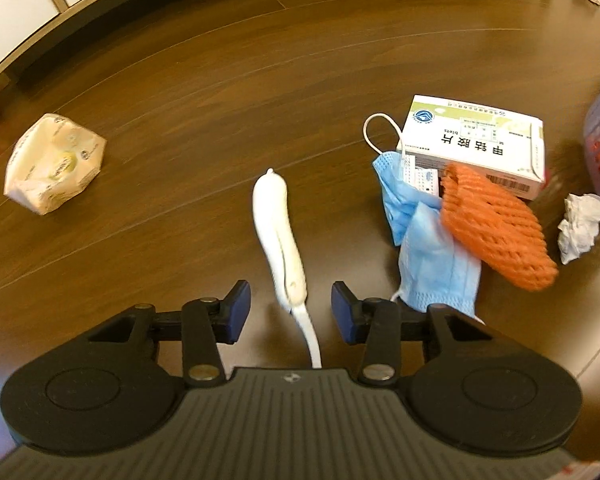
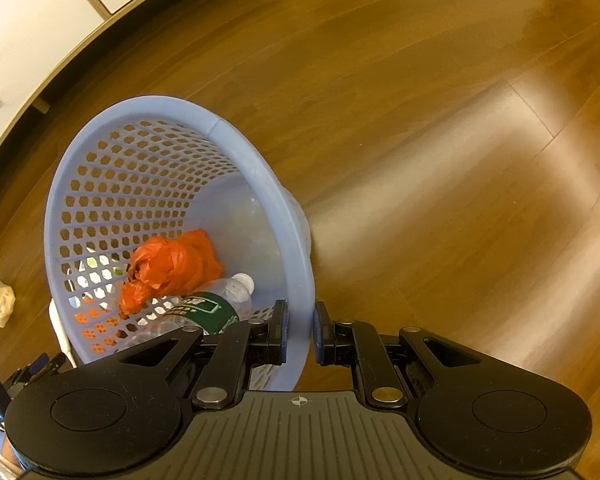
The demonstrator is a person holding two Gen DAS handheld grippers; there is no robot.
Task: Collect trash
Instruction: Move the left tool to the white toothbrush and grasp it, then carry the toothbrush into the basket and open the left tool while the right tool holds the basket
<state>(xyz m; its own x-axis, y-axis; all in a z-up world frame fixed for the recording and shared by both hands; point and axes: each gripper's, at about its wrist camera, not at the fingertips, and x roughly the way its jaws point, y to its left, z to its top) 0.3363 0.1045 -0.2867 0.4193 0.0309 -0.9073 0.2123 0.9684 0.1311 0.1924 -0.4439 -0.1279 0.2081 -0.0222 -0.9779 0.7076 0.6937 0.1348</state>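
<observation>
Risk of a miss: left tongs (image 1: 291,312) spread wide and empty astride the slim white wrapper (image 1: 278,236) on the floor (image 1: 180,100), right tongs (image 2: 300,330) pinching the tilted basket (image 2: 300,240) rim, liable to slip.

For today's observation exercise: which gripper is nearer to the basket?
The right gripper: its fingers straddle the basket rim, closed or nearly closed on it. The left gripper is open around a white object, with the basket off to its right.
</observation>
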